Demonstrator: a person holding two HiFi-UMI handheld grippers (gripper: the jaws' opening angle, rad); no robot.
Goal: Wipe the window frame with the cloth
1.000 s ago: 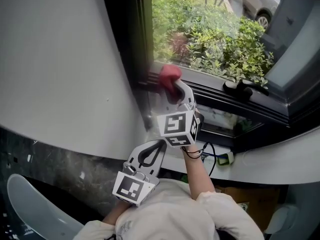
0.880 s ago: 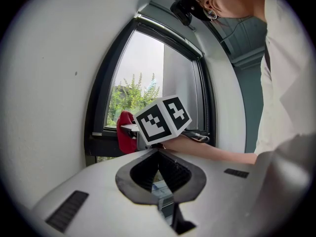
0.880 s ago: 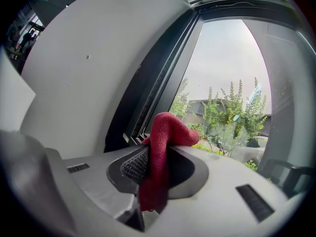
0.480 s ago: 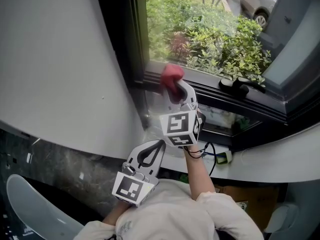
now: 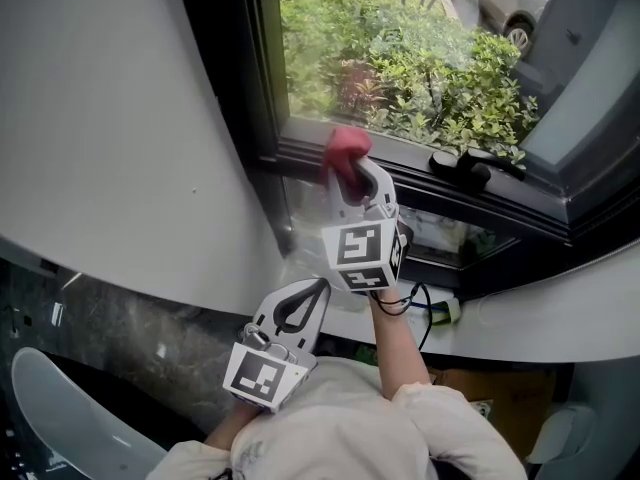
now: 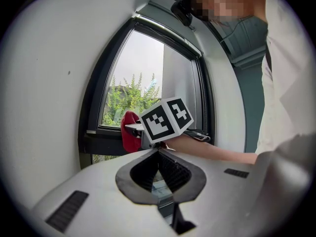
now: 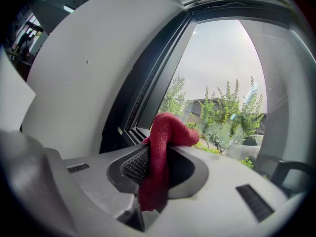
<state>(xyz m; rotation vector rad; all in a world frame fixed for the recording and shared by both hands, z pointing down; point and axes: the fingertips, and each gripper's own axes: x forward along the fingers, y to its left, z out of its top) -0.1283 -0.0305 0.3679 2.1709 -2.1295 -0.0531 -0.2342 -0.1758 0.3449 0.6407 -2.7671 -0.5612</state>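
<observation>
A red cloth (image 5: 347,148) is pinched in my right gripper (image 5: 351,174), which is shut on it and presses it against the lower rail of the dark window frame (image 5: 292,158), a little right of the bottom-left corner. In the right gripper view the cloth (image 7: 170,130) bulges out between the jaws of the right gripper (image 7: 162,151), next to the frame's upright (image 7: 148,98). My left gripper (image 5: 316,288) hangs lower, near the person's chest, shut and holding nothing. The left gripper view looks past the left gripper (image 6: 159,153) to the cloth (image 6: 129,133) on the frame (image 6: 94,135).
A black window handle (image 5: 468,166) sits on the lower rail to the right of the cloth. A curved white wall (image 5: 120,128) lies left of the window. Green bushes (image 5: 430,78) show through the glass. A white sill (image 5: 540,318) runs below.
The right gripper has slid the red cloth rightward along the lower rail, away from the frame's bottom-left corner. The left gripper has stayed in place.
</observation>
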